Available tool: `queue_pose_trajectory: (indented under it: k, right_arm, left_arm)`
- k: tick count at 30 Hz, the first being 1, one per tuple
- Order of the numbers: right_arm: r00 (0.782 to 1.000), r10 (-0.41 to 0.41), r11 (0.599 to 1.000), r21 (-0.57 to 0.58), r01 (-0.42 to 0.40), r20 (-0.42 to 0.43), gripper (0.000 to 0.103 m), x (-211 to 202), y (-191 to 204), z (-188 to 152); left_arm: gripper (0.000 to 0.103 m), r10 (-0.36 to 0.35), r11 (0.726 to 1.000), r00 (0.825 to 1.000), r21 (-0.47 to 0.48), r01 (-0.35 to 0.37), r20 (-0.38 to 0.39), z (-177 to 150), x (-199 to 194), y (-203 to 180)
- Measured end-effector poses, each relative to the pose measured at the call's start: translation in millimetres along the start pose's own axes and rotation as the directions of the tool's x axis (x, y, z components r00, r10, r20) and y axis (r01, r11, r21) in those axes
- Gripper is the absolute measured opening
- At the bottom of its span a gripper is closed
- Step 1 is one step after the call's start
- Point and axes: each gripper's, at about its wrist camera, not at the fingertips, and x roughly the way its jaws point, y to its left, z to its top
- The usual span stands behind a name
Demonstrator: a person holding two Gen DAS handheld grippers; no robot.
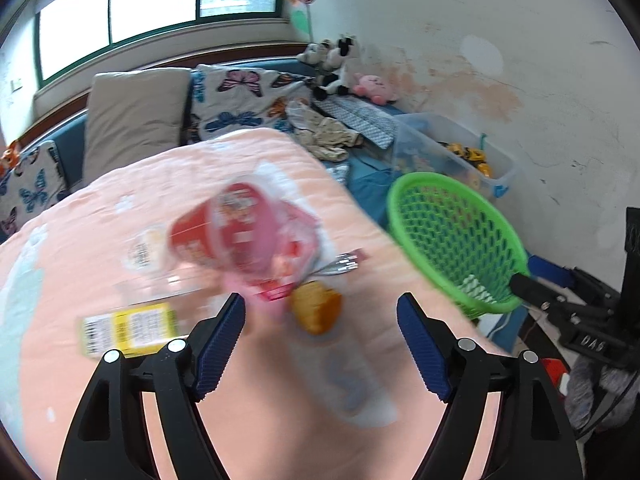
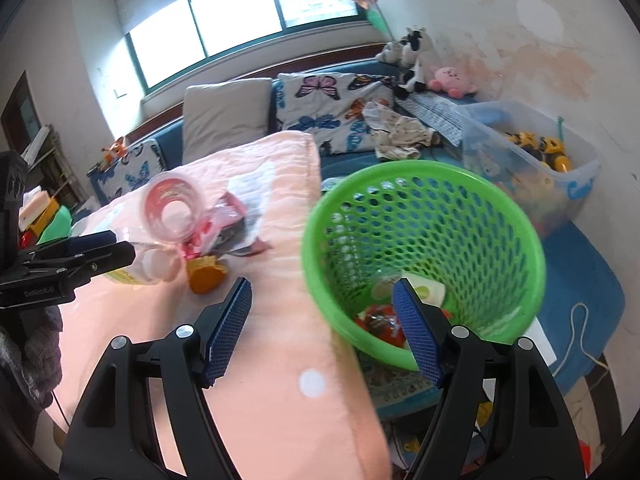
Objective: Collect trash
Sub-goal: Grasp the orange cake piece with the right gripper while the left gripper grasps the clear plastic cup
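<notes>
A pile of trash lies on the pink blanket [image 1: 100, 216]: a red plastic cup [image 1: 224, 232], an orange piece [image 1: 316, 308], a yellow-labelled packet [image 1: 128, 328] and wrappers. My left gripper [image 1: 320, 316] is open and empty just short of the pile, the orange piece between its fingers. The cup [image 2: 172, 208] and orange piece [image 2: 206, 274] also show in the right wrist view, with the left gripper [image 2: 80, 256] beside them. My right gripper [image 2: 322, 300] is open; its right finger [image 2: 416, 336] overlaps the near wall of a green mesh basket [image 2: 420, 240]. The basket [image 1: 452, 232] holds some trash.
A clear plastic bin [image 2: 532, 164] with yellow toys stands behind the basket on the blue bed. Pillows [image 1: 132, 116], a butterfly blanket [image 1: 244, 100], clothes and plush toys [image 1: 372, 88] lie at the back near the wall. A cable [image 2: 580, 332] runs at right.
</notes>
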Motion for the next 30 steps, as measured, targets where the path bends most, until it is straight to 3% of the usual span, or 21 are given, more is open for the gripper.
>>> queue_pose_trajectory:
  k: [10,19,30]
  right_arm:
    - [0.996,0.077,0.996,-0.047,-0.079,-0.042,0.073,20,43,9]
    - [0.985,0.128,0.983,-0.115,-0.142,-0.119,0.073,64,91,10]
    - [0.972,0.101,0.973,-0.184,-0.141,-0.211,0.066,121,124,0]
  left_arm:
    - [0.078,0.107,0.990,0.994,-0.091,-0.107,-0.006,-17,-21,77]
    - [0.078,0.141,0.981,0.990,-0.131,-0.142,-0.016,-28,-28,116]
    - [0.078,0.138,0.977,0.990,-0.157,-0.142,-0.038,-35,-19,139]
